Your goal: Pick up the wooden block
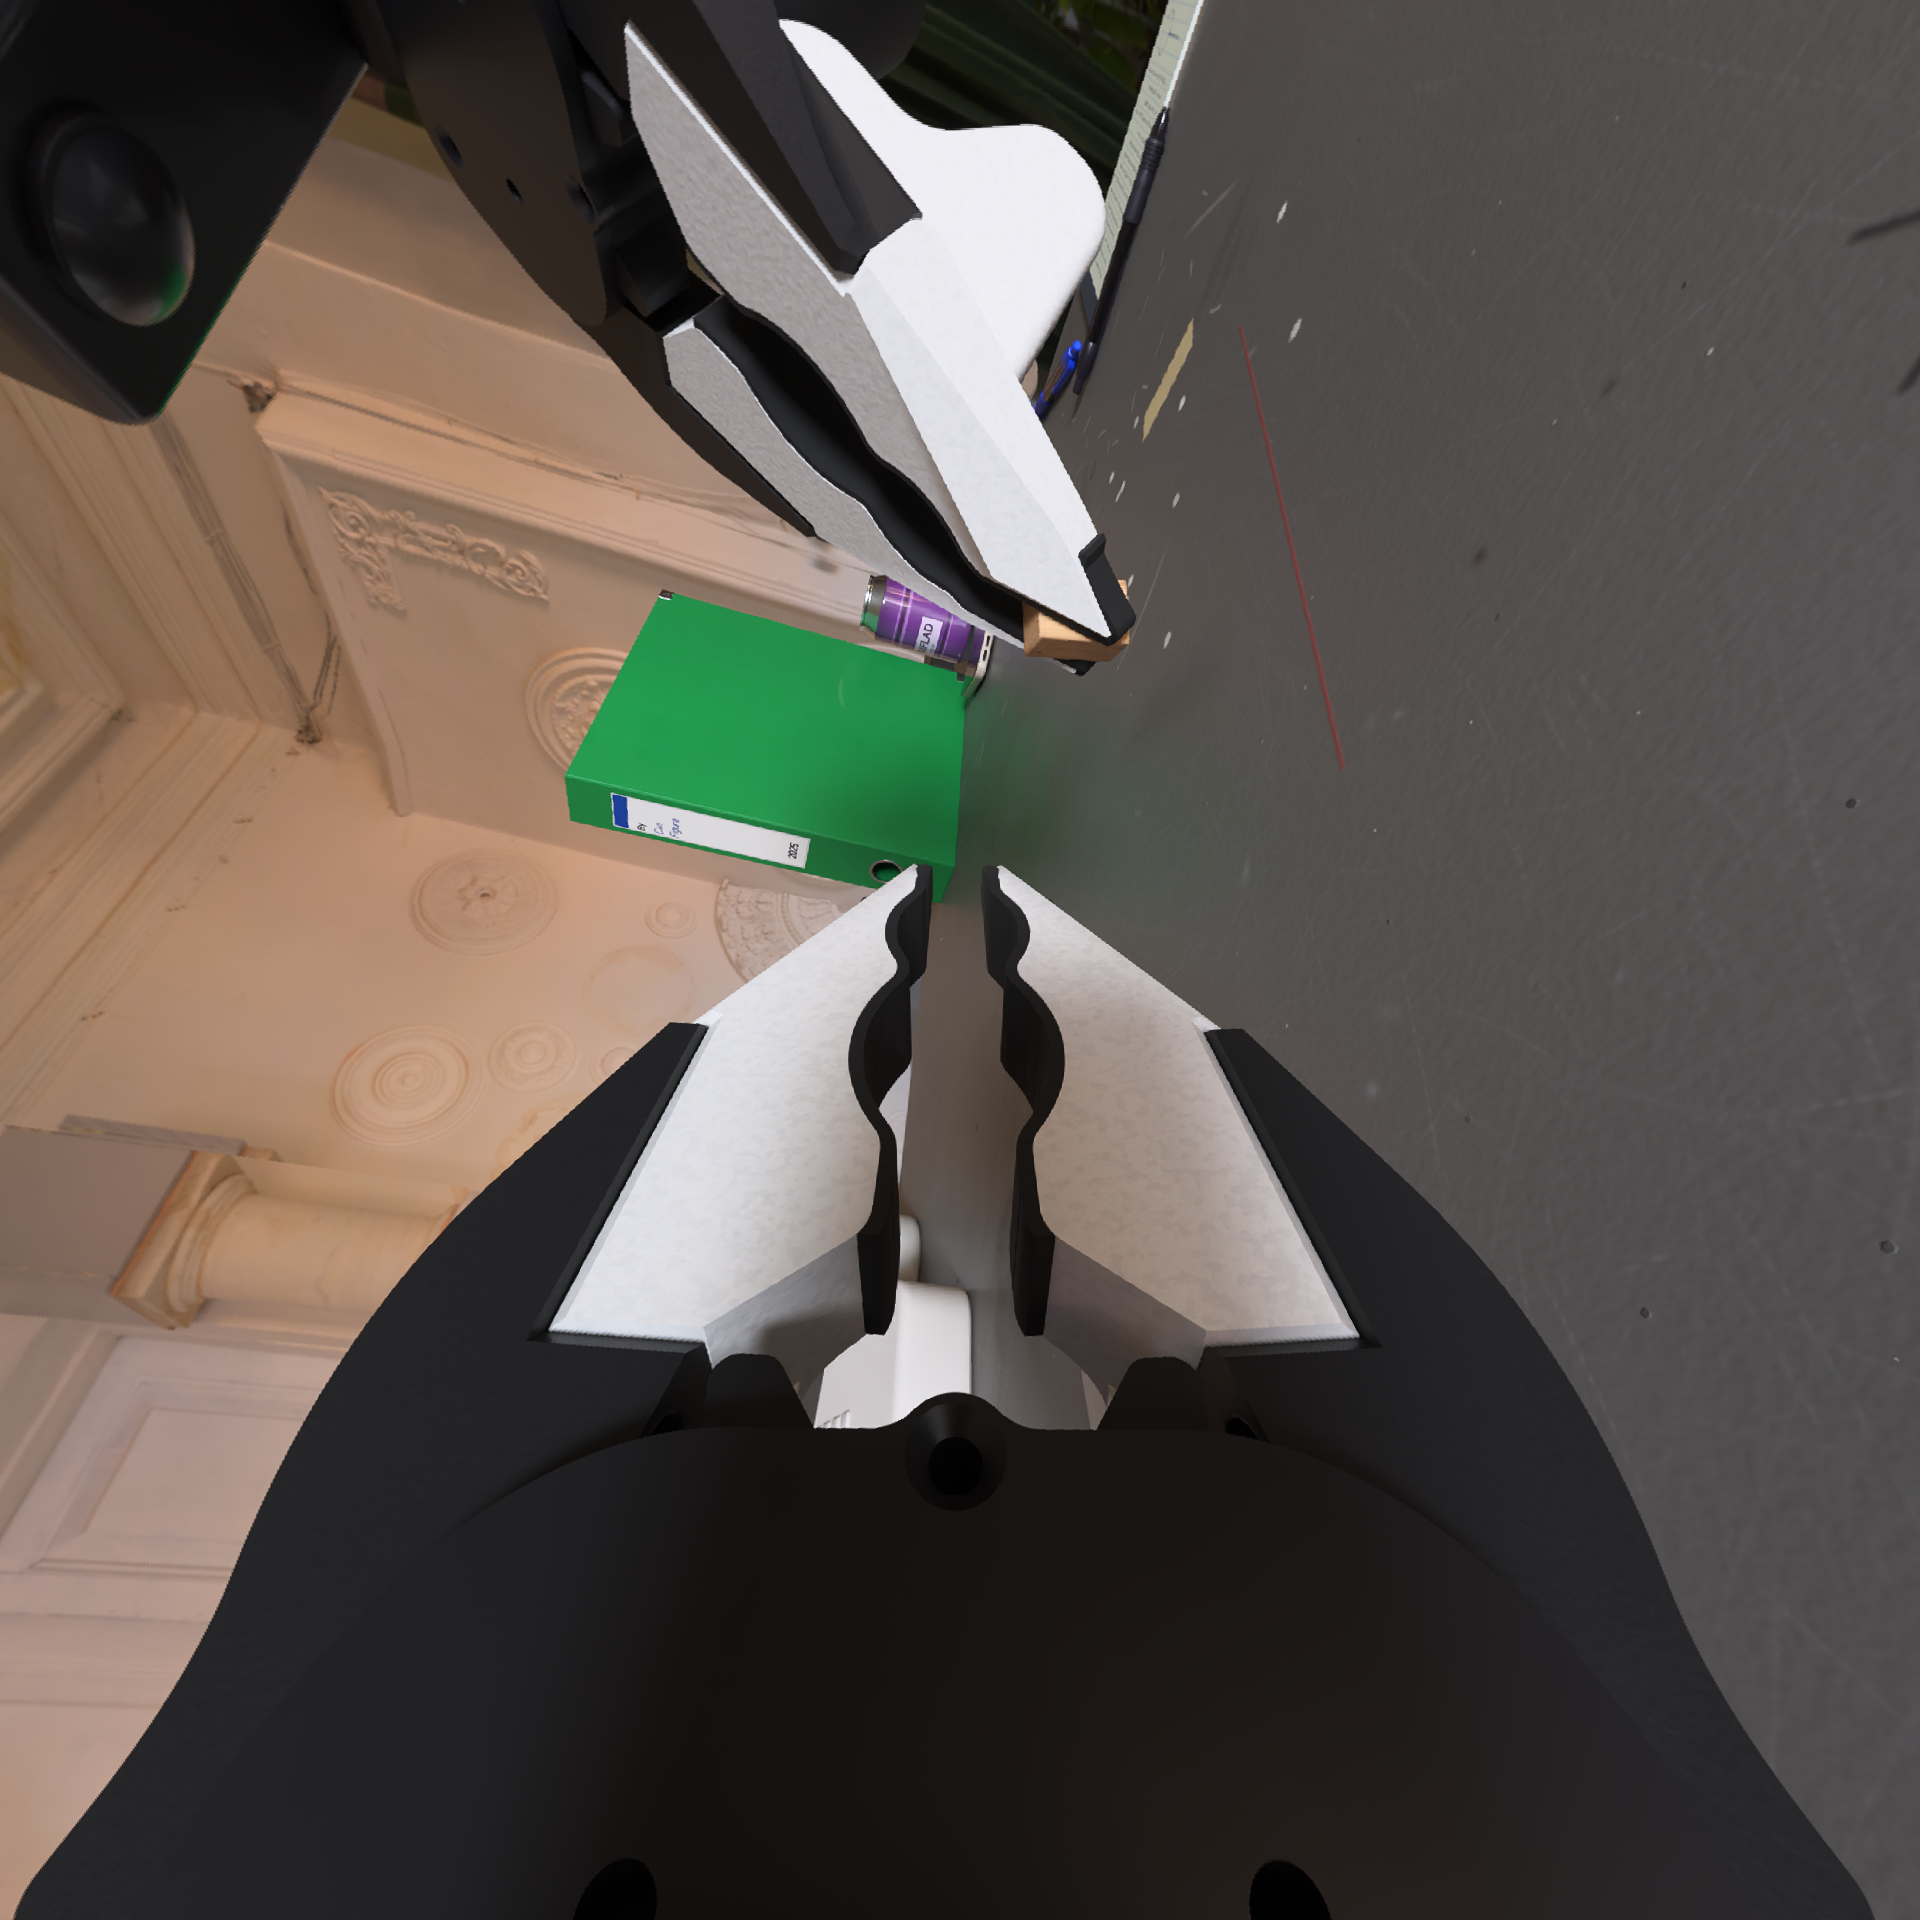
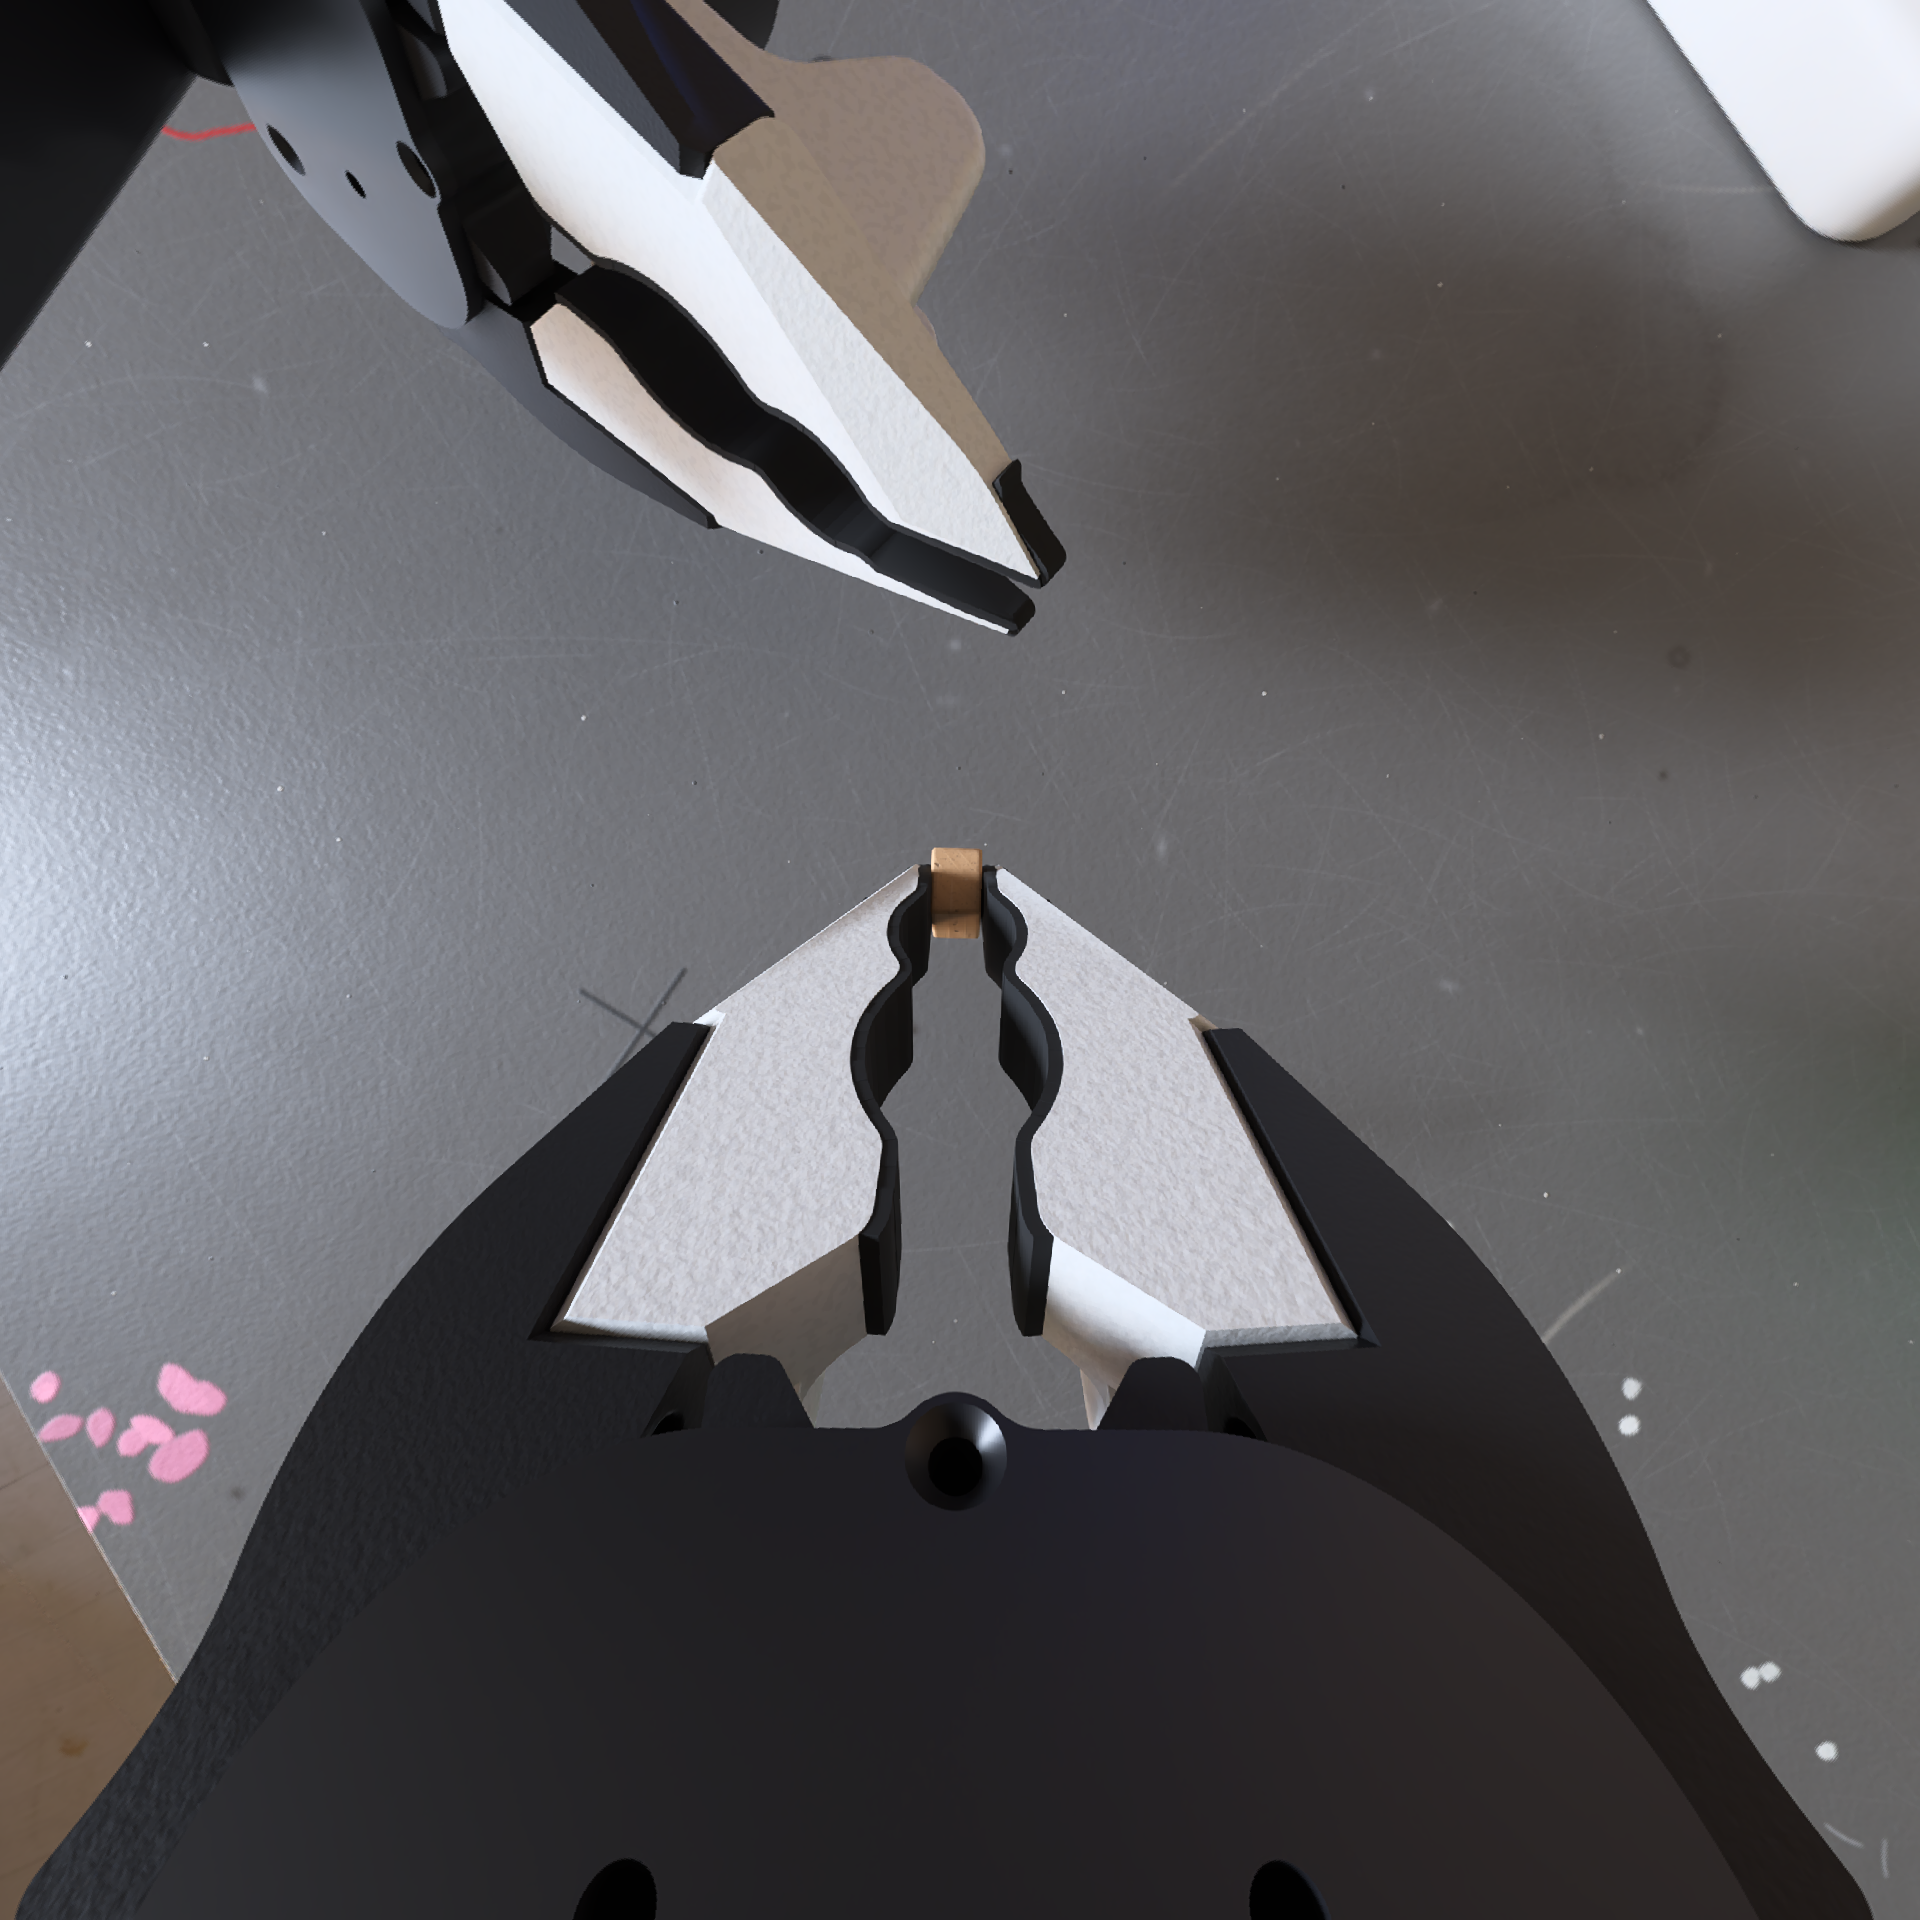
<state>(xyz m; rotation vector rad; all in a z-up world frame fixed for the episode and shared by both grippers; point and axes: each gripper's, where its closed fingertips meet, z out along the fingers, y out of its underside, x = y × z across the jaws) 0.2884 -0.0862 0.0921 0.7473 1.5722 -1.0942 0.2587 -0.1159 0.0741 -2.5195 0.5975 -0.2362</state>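
The wooden block (image 2: pixel 956 894) is small and light tan. My right gripper (image 2: pixel 957 883) is shut on it, pinching it between the fingertips above the grey table (image 2: pixel 1455 727). In the left wrist view the right gripper (image 1: pixel 1086 634) comes in from the upper left with the block (image 1: pixel 1055 636) at its tips, seemingly just off the table (image 1: pixel 1558 935). My left gripper (image 1: pixel 956 883) is nearly shut, with a narrow gap and nothing in it. In the right wrist view the left gripper (image 2: pixel 1034 597) hovers beyond the block, apart from it.
A green binder (image 1: pixel 769 748) stands on the table with a purple can (image 1: pixel 925 623) behind it. A dark pen (image 1: pixel 1138 208) lies on a notepad (image 1: pixel 1153 104) farther off. A white object (image 2: pixel 1818 104) sits at the upper right. The table edge (image 2: pixel 62 1538) runs at the lower left.
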